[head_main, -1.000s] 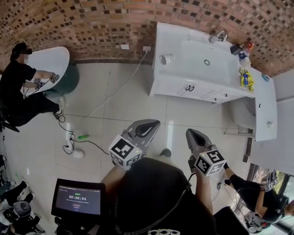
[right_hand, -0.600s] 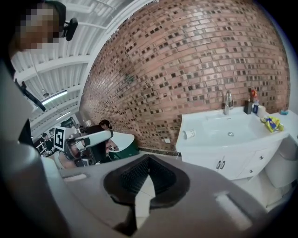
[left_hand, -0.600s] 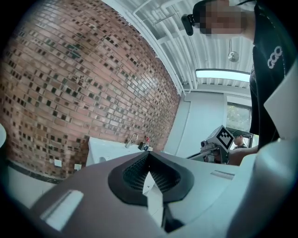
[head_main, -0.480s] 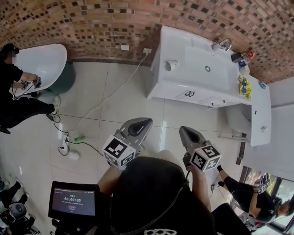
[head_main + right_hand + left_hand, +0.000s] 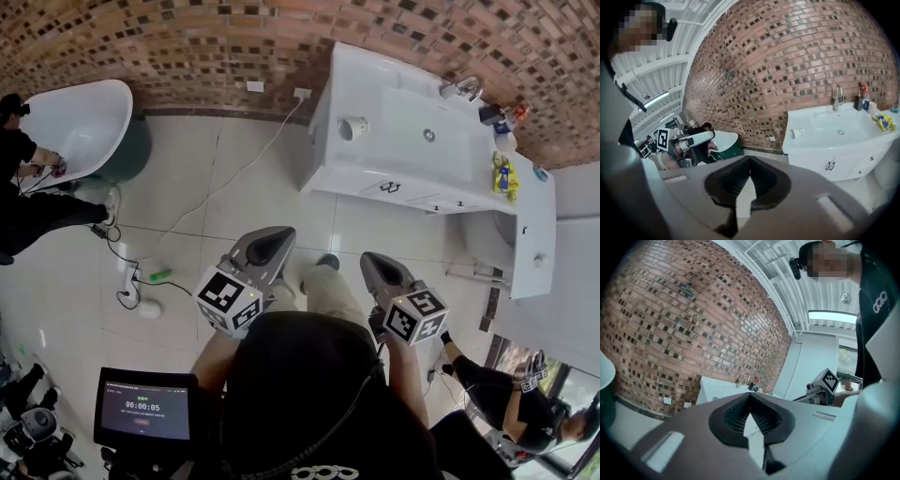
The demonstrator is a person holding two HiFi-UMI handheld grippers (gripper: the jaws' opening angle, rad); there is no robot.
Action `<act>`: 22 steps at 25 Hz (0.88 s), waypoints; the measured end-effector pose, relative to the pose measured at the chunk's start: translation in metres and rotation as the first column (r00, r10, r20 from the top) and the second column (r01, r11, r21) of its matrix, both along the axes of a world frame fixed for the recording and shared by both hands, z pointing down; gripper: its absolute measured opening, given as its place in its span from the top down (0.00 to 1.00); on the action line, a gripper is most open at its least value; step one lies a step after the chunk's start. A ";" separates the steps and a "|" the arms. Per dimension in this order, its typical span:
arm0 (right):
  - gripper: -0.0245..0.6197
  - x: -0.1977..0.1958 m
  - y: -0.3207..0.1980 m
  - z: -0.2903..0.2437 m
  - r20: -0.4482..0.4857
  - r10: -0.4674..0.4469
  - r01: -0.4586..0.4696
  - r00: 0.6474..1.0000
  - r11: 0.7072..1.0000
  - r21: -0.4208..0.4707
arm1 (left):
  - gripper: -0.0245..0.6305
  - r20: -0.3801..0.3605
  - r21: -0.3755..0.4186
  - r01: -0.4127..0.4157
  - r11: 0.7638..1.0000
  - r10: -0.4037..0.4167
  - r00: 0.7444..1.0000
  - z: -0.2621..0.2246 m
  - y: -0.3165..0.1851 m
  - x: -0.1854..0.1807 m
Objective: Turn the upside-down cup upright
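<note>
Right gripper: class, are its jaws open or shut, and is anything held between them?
Shut and empty. The right gripper shows its jaws meeting at the tips in its own view, nothing between them.

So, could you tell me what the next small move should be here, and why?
Probably a step toward the white vanity, bringing the grippers nearer the white cup at its left end. The left gripper and right gripper are shut and empty, and tiled floor separates them from the vanity, so the cup looks out of reach.
</note>
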State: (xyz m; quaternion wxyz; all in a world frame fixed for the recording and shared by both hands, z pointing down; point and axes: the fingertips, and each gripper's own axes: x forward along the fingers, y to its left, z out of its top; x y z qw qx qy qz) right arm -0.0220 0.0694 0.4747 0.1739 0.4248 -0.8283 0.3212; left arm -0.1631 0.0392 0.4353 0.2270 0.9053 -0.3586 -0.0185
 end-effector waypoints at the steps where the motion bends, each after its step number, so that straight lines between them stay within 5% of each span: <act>1: 0.97 0.002 -0.005 0.003 0.010 -0.002 0.002 1.000 1.000 -0.009 | 0.94 0.008 -0.005 0.009 1.000 -0.009 1.000 0.002 -0.005 0.000; 12: 0.97 0.017 -0.132 0.029 0.241 -0.054 0.073 0.969 0.995 -0.067 | 0.94 0.121 -0.046 0.095 0.994 -0.089 0.989 0.009 -0.087 0.026; 16: 0.97 0.037 -0.199 0.015 0.303 -0.060 0.072 0.951 0.997 -0.028 | 0.94 0.187 -0.035 0.060 0.998 -0.053 0.981 0.002 -0.142 0.050; 22: 0.97 0.074 -0.251 0.030 0.395 -0.031 0.071 0.918 0.994 -0.088 | 0.94 0.196 -0.043 0.037 0.998 -0.028 0.980 -0.007 -0.189 0.093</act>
